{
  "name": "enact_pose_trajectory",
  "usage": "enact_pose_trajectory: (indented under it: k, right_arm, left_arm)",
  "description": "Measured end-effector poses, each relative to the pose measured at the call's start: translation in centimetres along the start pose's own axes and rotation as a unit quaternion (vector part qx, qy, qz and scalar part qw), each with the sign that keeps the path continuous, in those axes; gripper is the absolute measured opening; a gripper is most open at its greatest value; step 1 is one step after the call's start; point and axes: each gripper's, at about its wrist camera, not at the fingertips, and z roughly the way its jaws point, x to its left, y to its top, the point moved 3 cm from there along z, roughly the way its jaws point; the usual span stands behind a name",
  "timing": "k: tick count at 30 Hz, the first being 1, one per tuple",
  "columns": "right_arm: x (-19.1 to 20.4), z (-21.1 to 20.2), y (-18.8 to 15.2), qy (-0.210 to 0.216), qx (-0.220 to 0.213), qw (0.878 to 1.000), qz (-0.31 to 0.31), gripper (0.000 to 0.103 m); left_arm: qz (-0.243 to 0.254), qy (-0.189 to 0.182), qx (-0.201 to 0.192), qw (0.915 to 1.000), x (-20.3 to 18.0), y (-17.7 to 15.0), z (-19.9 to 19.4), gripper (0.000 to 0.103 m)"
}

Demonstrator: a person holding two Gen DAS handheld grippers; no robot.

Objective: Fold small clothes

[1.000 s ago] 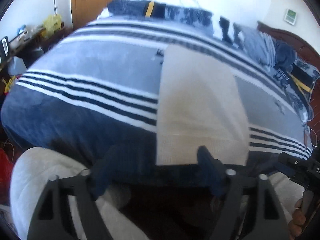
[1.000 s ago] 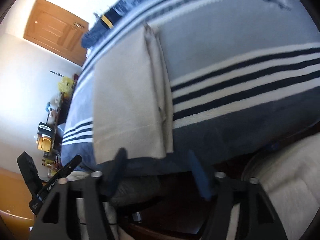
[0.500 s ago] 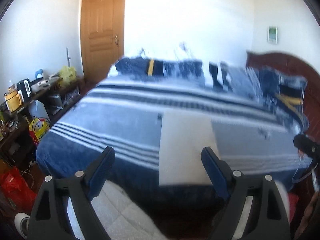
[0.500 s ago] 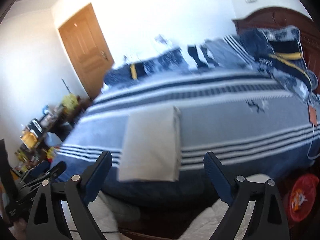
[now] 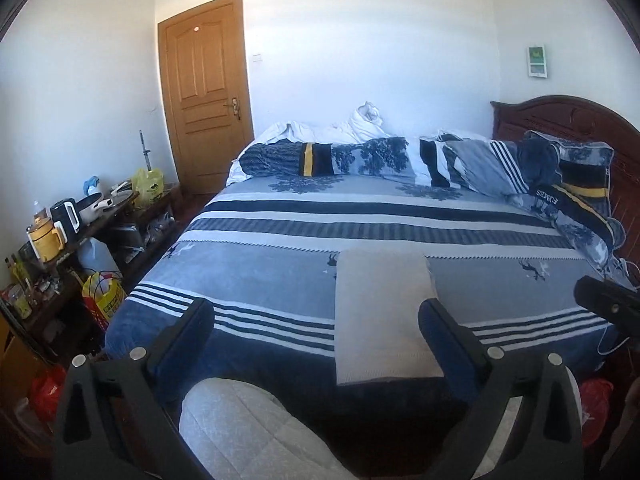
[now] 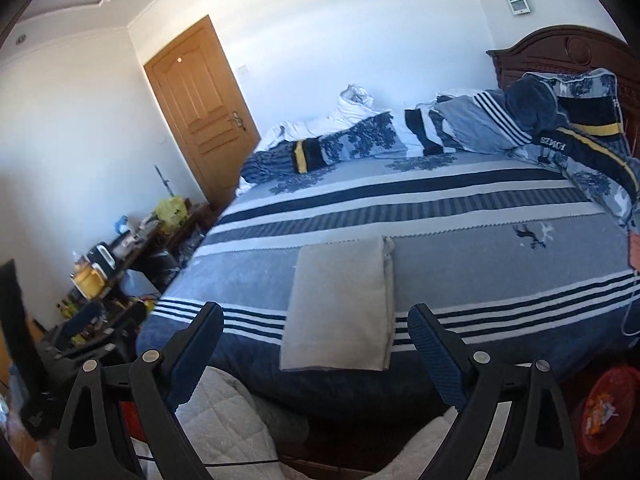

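Cloth: one beige garment (image 5: 380, 312), folded into a long narrow rectangle, lying flat on the bed (image 5: 260, 272) at its near edge, across the band of thin dark and white stripes. Stacked fold layers visible along its right side in the right wrist view (image 6: 340, 304).

Two tongs, both held in the air short of the bed, apart from the garment. Left tongs (image 5: 316, 312): jaws opening at this moment, spread wide, nothing between the pads. Right tongs (image 6: 315, 314): released, spread wide, equally bare, touching no fabric.

One bedspread in blue, grey and white stripes with small deer figures. One dark wooden headboard (image 5: 560, 120) at the right. Heap of patterned bedding (image 5: 460, 160) along the far side, count of pieces not clear.

One wooden door (image 5: 204, 88), closed, in the far corner. One small white and green wall panel (image 5: 537, 61) above the headboard.

One cluttered tabletop (image 5: 100, 216) along the left wall, bearing one yellow pot (image 5: 44, 238), one black and white kettle (image 5: 66, 212) and one yellow bag (image 5: 148, 184). Second yellow bag (image 5: 102, 292) on the floor below. Two red bags, one at each lower side (image 5: 46, 392) (image 5: 596, 400).

Quilted white clothing (image 5: 248, 432) of the person below the tongs.
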Motion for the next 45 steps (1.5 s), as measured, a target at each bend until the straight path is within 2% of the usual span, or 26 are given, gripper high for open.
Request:
enact_pose_trajectory:
  k: [4,10,20,45]
  right_arm:
    - [0.7,0.0,0.0,-0.051,0.0,0.998,-0.026,0.096]
    - [1.7,-0.7,0.2,-0.088,0.0,0.995,-0.038,0.096]
    - [1.4,-0.7,0.0,-0.097,0.008,0.994,-0.039,0.096]
    - [1.8,-0.2,-0.5,-0.108,0.02,0.992,-0.056,0.096]
  left_arm:
    - [0.007,-0.006,0.006,0.9999,0.0,0.2,-0.3,0.102]
    - [0.003,-0.019,0.008,0.9998,0.1,0.4,-1.2,0.102]
    - [-0.01,-0.02,0.015,0.9996,0.0,0.2,-1.0,0.102]
    - [-0.002,-0.026,0.023,0.9994,-0.6,-0.3,-1.2,0.102]
